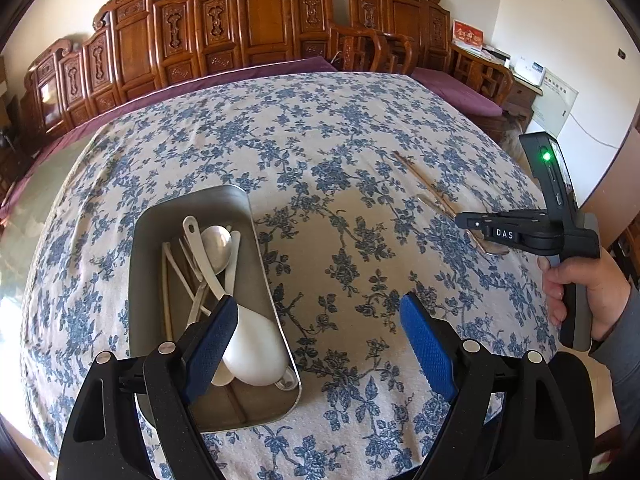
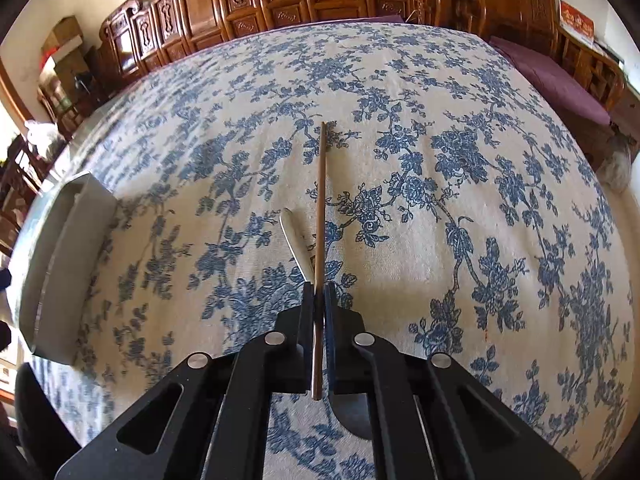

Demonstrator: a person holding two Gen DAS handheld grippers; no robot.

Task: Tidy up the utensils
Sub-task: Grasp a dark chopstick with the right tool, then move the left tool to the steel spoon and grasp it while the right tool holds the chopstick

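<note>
A metal tray (image 1: 264, 280) sits on the floral tablecloth and holds white spoons (image 1: 256, 356), a metal spoon (image 1: 218, 246) and pale chopsticks (image 1: 166, 288). My left gripper (image 1: 320, 344) hangs open over the tray's right rim, with nothing between its blue pads (image 1: 428, 348). To the right, a hand holds my right gripper (image 1: 466, 222) low over the cloth. In the right wrist view my right gripper (image 2: 319, 292) is shut on a thin brown chopstick (image 2: 321, 200) that points away from me. A metal spoon (image 2: 294, 240) lies on the cloth just beneath it.
The blue-flowered tablecloth (image 2: 460, 184) covers a large table. The tray (image 2: 68, 260) shows at the left edge of the right wrist view. Carved wooden chairs (image 1: 260, 20) and purple cushions (image 1: 460, 92) line the far side of the table.
</note>
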